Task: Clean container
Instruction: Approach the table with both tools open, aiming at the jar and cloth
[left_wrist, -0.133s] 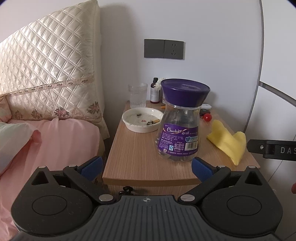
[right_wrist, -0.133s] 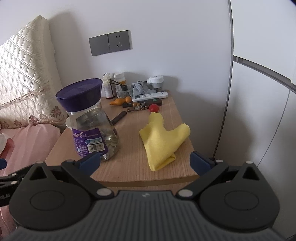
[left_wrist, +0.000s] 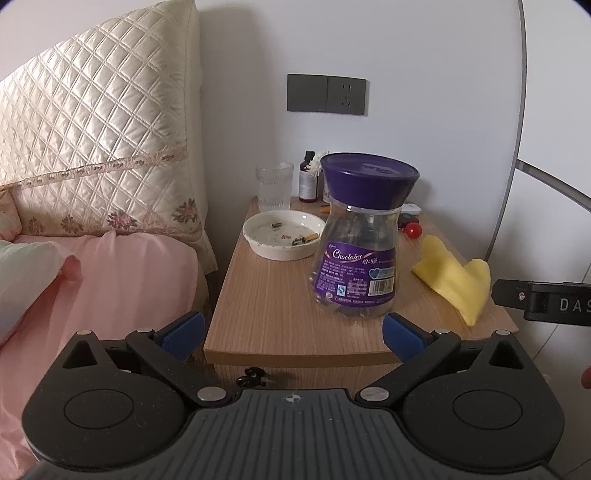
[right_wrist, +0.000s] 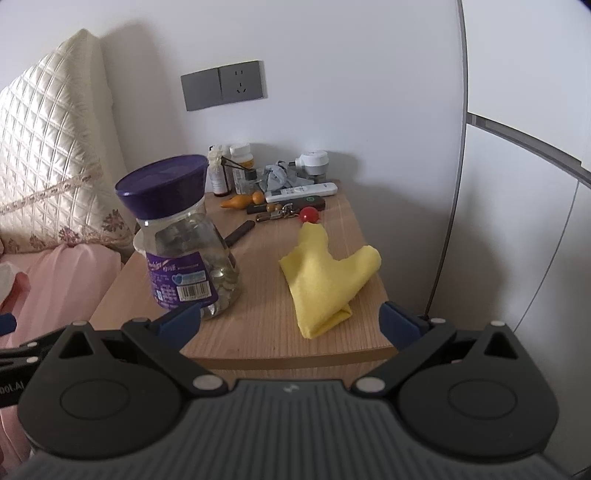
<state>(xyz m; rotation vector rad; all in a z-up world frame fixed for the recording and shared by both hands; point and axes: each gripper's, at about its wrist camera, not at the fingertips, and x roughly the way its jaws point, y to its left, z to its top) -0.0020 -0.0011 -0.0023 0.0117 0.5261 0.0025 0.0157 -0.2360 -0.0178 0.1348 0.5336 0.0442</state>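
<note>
Wooden nightstand (left_wrist: 273, 295) beside bed (left_wrist: 110, 280), white wall behind; jar (left_wrist: 356, 240), yellow cloth (right_wrist: 325, 280) on top. Left gripper (left_wrist: 291, 328), right gripper (right_wrist: 290, 321) short of front edge, jaws spread, empty.

Readable print from my two grippers' views

The jar (left_wrist: 360, 236) has a purple label (left_wrist: 356, 275) reading "Choclairs", centre-right of frame; my other gripper's body (left_wrist: 554, 304), right edge, shows "DAS"; the barcode (right_wrist: 194, 291) digits are too small to read.
</note>
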